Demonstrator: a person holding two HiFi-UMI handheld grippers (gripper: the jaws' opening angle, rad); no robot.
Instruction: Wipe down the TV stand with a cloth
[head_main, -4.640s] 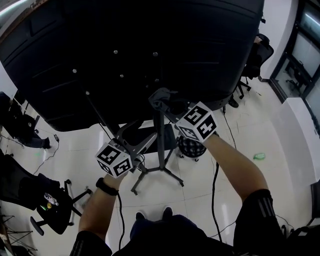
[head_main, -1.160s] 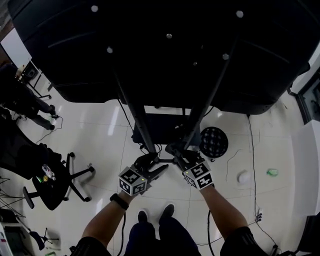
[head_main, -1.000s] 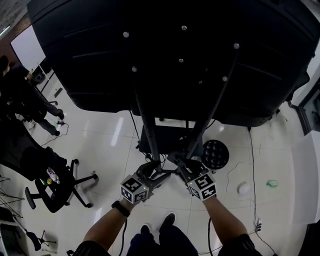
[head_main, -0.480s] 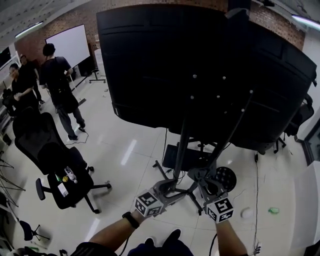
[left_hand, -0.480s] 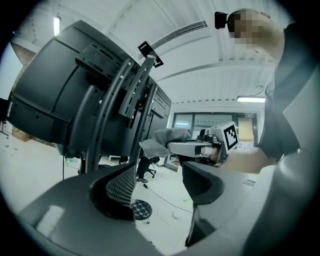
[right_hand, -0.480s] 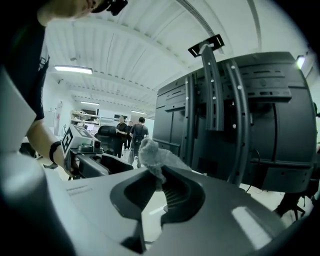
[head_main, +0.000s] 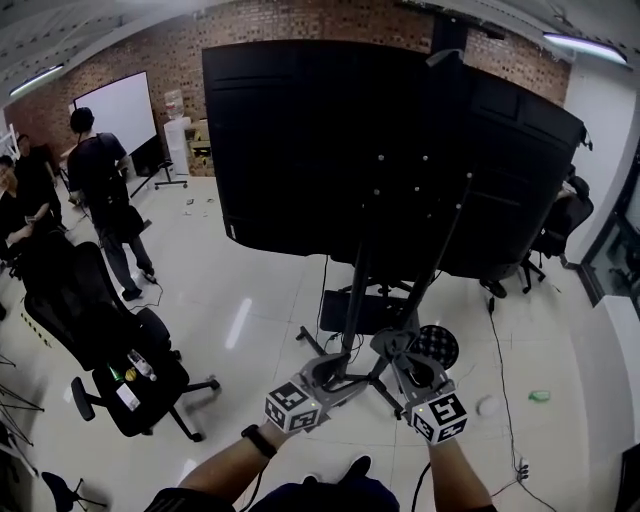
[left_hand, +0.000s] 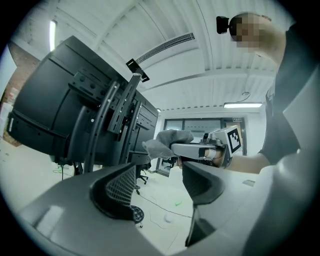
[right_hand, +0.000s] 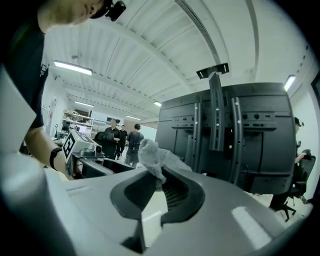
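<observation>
In the foreground, the left gripper (left_hand: 160, 186), dark grey jaws spread wide around bare air. Just beyond, the right gripper (left_hand: 176, 148) with its black-and-white marker cube (left_hand: 233, 139), clamped on a crumpled grey cloth (left_hand: 165, 140). At left, a large black television back (left_hand: 45, 107) mounted on a black metal stand (left_hand: 125, 107).

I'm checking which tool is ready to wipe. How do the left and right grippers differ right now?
The left gripper has its jaws apart; the right gripper has them closed. The left gripper is empty; the right gripper pinches a grey cloth. Both carry a marker cube and face the TV stand.
</observation>
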